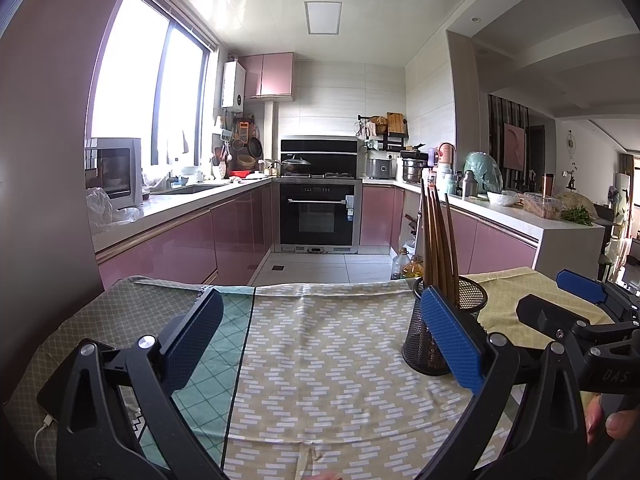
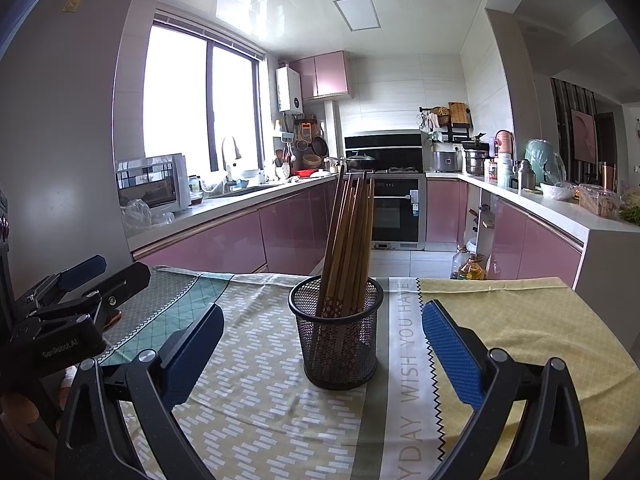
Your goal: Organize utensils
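A black mesh holder [image 2: 338, 340] stands upright on the table, filled with several brown wooden chopsticks [image 2: 348, 240] that lean slightly. It sits directly ahead of my right gripper [image 2: 322, 346], which is open and empty, its blue pads to either side of the holder and nearer the camera. In the left wrist view the holder [image 1: 432, 336] is partly hidden behind the right pad, with the chopsticks [image 1: 438, 240] rising above it. My left gripper [image 1: 320, 340] is open and empty over the cloth. The right gripper [image 1: 560, 296] shows there at far right, the left gripper [image 2: 100, 276] in the right wrist view at far left.
The table is covered with a patterned cloth [image 1: 328, 360] in green, beige and yellow bands. Beyond its far edge lies the kitchen floor, pink cabinets [image 1: 180, 248], an oven [image 1: 316, 216] and oil bottles [image 2: 470, 266] on the floor. A white cable [image 1: 42, 432] lies at the table's left.
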A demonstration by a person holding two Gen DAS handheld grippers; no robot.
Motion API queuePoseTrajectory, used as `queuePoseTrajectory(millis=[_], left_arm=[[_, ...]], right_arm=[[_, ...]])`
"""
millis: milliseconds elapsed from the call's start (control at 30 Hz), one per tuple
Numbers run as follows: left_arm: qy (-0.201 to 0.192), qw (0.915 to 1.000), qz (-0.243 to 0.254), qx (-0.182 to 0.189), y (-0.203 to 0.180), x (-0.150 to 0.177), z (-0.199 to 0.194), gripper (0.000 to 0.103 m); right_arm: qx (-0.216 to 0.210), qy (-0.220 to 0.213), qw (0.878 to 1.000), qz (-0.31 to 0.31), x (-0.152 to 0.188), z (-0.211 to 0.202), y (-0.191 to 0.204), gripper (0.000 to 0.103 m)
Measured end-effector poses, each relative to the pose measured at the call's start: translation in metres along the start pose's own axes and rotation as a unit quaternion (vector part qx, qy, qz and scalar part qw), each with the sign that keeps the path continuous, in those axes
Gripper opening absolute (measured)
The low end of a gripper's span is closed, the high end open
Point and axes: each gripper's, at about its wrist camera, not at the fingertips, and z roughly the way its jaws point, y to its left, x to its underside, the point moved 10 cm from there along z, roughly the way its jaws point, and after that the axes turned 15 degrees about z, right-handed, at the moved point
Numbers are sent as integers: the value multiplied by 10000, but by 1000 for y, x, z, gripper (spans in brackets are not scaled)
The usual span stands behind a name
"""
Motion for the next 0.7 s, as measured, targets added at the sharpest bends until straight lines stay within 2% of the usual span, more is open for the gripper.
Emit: queuePoseTrajectory(millis=[700], left_arm=[[3,10000,5,2,-1,0,-1,97]], right_arm=[[12,7,10000,22,3,0,1,96]])
